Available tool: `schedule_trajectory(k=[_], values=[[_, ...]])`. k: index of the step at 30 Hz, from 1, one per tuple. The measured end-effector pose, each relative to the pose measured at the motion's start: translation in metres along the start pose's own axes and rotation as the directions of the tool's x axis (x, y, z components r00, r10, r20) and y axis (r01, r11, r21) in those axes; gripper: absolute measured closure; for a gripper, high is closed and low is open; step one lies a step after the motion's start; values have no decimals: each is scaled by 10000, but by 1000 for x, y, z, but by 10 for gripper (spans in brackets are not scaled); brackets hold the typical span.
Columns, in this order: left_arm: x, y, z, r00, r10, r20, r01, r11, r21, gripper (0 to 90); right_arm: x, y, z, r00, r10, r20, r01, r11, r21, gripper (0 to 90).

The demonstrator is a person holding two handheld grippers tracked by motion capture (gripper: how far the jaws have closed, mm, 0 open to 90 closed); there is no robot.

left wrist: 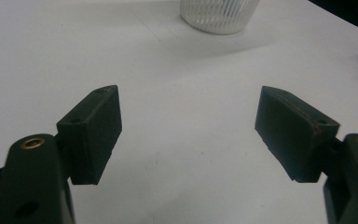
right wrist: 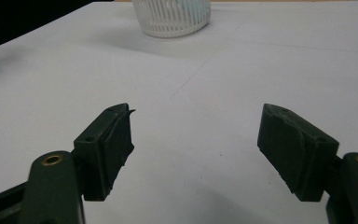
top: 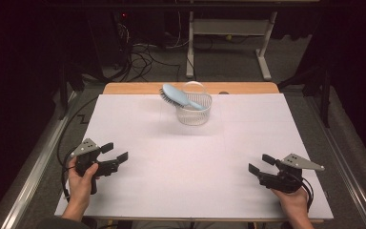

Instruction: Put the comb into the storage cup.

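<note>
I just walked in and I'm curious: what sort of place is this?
Probably a lab or workshop set up for recording. A table covered in plain white holds just a basket with a hairbrush, loose cables lie on the floor behind, and the surroundings are dark.

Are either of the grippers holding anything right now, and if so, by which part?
Nothing is held. The left gripper and right gripper both have open, empty jaws; the hairbrush rests on the basket.

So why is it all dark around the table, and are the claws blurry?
High view: light falls on the white table, the room behind stays dark. Left gripper view: the left claw looks soft close up, and the clear cup casts a faint shadow. Right gripper view: the right claw looks soft too.
</note>
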State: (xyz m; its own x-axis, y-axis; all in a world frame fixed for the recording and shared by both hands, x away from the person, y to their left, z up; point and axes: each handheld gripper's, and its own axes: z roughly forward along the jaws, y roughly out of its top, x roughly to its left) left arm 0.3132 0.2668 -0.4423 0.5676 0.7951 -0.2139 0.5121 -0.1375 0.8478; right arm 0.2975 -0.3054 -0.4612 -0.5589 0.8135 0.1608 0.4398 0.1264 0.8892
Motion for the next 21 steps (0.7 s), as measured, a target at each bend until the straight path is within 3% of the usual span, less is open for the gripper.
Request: schedule_trajectory(k=[21], values=[[5,-14,-1,9987,-367,-343,370,9993,73,233,0,0,0,10000,-11,2,11,10000,-13,270]])
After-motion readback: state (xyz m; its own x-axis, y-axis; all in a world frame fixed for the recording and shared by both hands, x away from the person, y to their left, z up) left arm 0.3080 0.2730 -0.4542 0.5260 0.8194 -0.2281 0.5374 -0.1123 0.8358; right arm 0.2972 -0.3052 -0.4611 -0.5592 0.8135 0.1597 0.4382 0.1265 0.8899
